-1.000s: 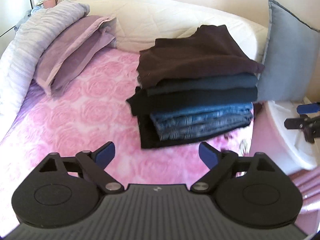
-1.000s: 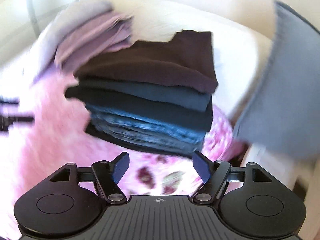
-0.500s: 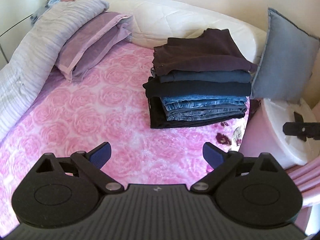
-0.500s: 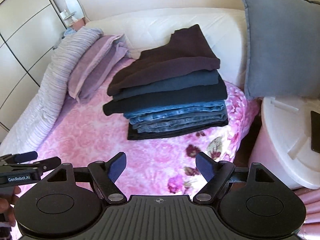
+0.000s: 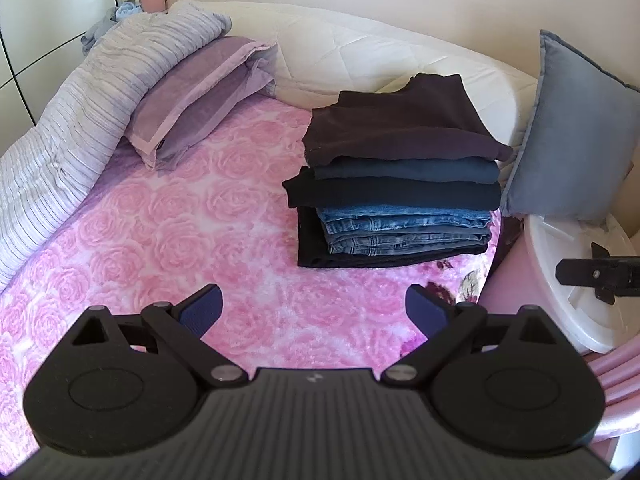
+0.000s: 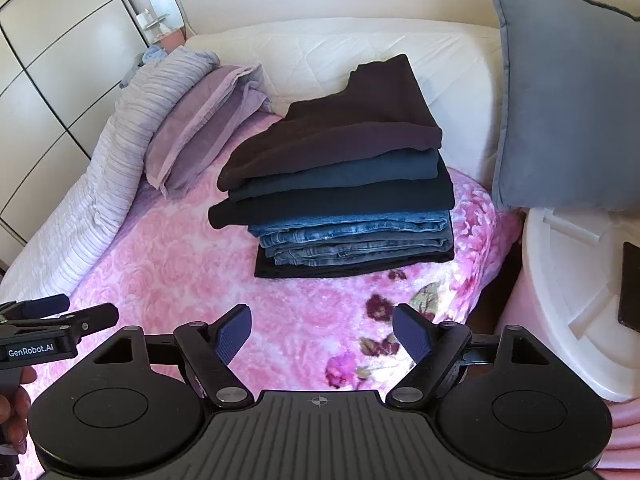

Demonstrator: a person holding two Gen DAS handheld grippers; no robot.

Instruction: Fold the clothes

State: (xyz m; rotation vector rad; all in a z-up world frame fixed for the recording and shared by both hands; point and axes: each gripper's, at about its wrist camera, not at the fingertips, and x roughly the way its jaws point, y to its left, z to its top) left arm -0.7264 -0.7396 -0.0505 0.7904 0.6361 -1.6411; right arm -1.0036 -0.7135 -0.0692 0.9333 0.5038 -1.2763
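I'm backing both my left gripper (image 5: pixel 313 308) and right gripper (image 6: pixel 321 330) away, jaws spread and empty, from the neat stack of dark tops and blue jeans (image 6: pixel 340 204) sitting on the pink rose-patterned blanket (image 5: pixel 192 216), so the folding's looking pretty much done.

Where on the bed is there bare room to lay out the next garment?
The pink blanket is bare between the purple pillows and the folded stack, and on toward both grippers. It is crowded right of the stack: grey cushion, white bin lid.
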